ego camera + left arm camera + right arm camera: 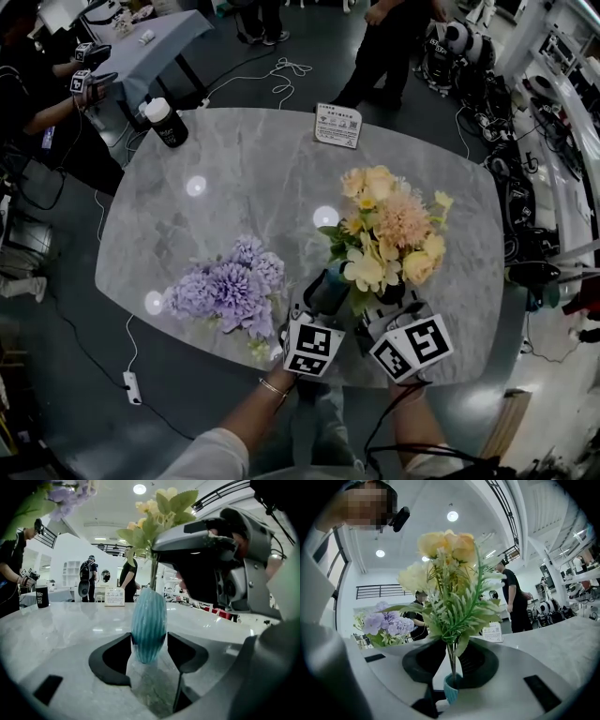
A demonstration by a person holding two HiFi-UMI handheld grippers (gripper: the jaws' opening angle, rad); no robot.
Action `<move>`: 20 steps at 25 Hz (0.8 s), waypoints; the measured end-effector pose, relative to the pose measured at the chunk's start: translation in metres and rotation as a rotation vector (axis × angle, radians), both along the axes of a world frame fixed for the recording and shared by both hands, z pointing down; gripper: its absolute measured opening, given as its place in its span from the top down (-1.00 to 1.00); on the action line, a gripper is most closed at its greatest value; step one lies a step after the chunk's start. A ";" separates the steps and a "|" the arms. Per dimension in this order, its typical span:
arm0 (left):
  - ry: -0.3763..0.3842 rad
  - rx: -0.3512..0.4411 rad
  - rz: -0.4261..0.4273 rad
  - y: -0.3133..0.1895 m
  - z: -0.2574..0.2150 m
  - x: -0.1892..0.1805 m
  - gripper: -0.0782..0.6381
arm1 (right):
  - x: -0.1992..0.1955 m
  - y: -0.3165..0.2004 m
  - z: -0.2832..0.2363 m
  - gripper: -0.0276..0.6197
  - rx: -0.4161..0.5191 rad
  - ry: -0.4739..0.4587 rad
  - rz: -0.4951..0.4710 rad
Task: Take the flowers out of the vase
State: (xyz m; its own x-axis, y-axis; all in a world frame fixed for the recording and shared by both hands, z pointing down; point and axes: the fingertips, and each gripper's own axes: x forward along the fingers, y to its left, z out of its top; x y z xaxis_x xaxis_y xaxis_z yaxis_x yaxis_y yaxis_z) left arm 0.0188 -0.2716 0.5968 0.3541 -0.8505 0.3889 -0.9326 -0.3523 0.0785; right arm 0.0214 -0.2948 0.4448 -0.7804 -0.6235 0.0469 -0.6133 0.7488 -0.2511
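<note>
Vase half hidden, stems apparently gripped

open tabletop beyond the vase, purple flowers near its left, card and cup far back

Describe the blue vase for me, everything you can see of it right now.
The vase is a small teal egg shape with fine upright ribs and a glossy, glass-like surface. It stands upright on the grey marbled table, near the person's edge. The left gripper clamps its belly from both sides. Its narrow mouth holds the flower stems, which the right gripper grips just above the rim.
</note>
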 end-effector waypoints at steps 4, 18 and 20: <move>0.005 0.007 -0.016 0.000 -0.011 -0.002 0.10 | 0.000 -0.004 -0.016 0.71 0.018 -0.008 0.005; 0.027 0.016 -0.054 0.024 -0.050 0.002 0.10 | 0.016 0.005 -0.074 0.71 0.063 -0.053 0.028; 0.027 0.022 -0.047 0.027 -0.060 0.004 0.10 | 0.019 0.006 -0.086 0.71 0.073 -0.058 0.036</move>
